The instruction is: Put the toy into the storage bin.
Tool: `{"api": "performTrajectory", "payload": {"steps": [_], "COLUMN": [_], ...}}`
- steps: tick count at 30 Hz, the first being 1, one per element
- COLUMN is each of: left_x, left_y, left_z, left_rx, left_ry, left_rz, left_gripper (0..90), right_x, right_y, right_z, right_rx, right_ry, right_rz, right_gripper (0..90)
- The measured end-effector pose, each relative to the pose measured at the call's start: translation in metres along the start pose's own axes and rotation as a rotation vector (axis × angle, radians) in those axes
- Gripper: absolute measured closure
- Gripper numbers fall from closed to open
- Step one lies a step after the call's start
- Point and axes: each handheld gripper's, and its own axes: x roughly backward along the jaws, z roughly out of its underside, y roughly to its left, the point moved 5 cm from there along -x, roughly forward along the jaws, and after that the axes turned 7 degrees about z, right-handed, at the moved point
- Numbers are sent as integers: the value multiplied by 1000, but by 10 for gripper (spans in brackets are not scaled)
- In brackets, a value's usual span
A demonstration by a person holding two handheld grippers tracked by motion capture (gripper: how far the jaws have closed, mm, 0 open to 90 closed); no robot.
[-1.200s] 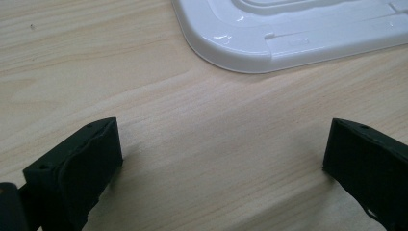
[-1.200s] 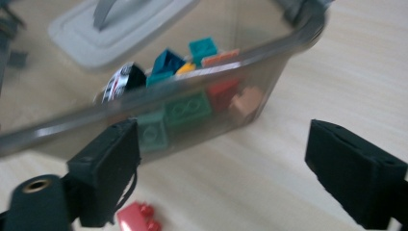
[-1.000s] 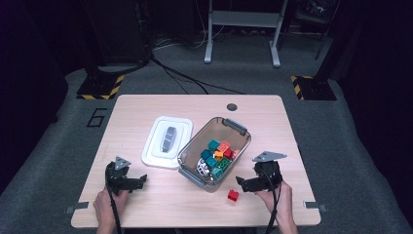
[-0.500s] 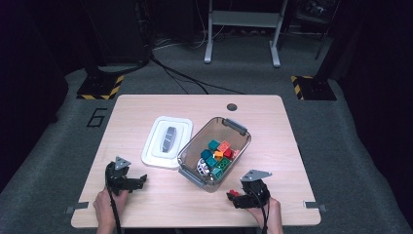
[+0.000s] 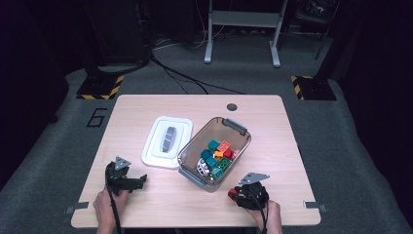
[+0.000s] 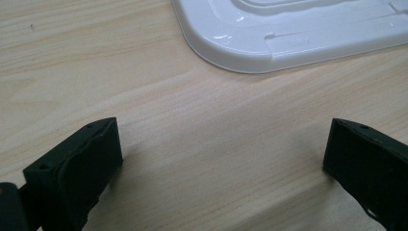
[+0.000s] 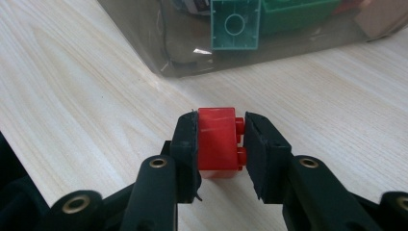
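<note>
A small red brick (image 7: 214, 137) lies on the wooden table (image 5: 146, 112) just in front of the clear bin (image 7: 144, 38). My right gripper (image 7: 220, 147) has just been closing and now pinches the brick: one pad is on its flat side, the other on its studs. From above, the right gripper (image 5: 235, 195) sits low at the table's near right with the red brick (image 5: 232, 194) at its tips. My left gripper (image 5: 140, 181) rests at the near left. In its own view the left gripper (image 6: 221, 159) stands open over bare wood.
The clear bin (image 5: 189, 155) holds several coloured bricks in the middle of the table. Its white lid (image 5: 168, 141) lies flat beside it on the left, and the lid's corner (image 6: 269, 43) lies ahead of the left jaws. A round hole (image 5: 232, 107) marks the far table edge.
The right gripper came down and toward the near edge onto the red brick, and its jaws closed from wide open to gripping it. The left gripper stayed put.
</note>
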Motion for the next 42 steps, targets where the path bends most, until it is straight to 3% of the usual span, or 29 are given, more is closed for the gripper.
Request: {"api": "performTrajectory", "payload": {"steps": [3,4,9,27,33,42], "left_x": [0,0,0,0,0,0], "left_y": [0,0,0,0,0,0], "left_z": [0,0,0,0,0,0], "left_rx": [0,1,0,1,1,0], "left_ry": [0,1,1,2,2,1], "left_rz": [0,0,0,1,1,0], "left_gripper": [0,0,0,0,0,0], "right_x": [2,3,11,26,35,50], "right_y": [-3,-2,-9,-47,-59,-76], "right_z": [-2,-3,-6,-15,-24,-43], "right_rx": [22,-3,4,-75,-101,-98], "right_ry": [-19,-14,-43,-75,-94,-103], "right_rz": [23,22,43,106,118,153], "right_gripper": [682,684,686,688,688,688]}}
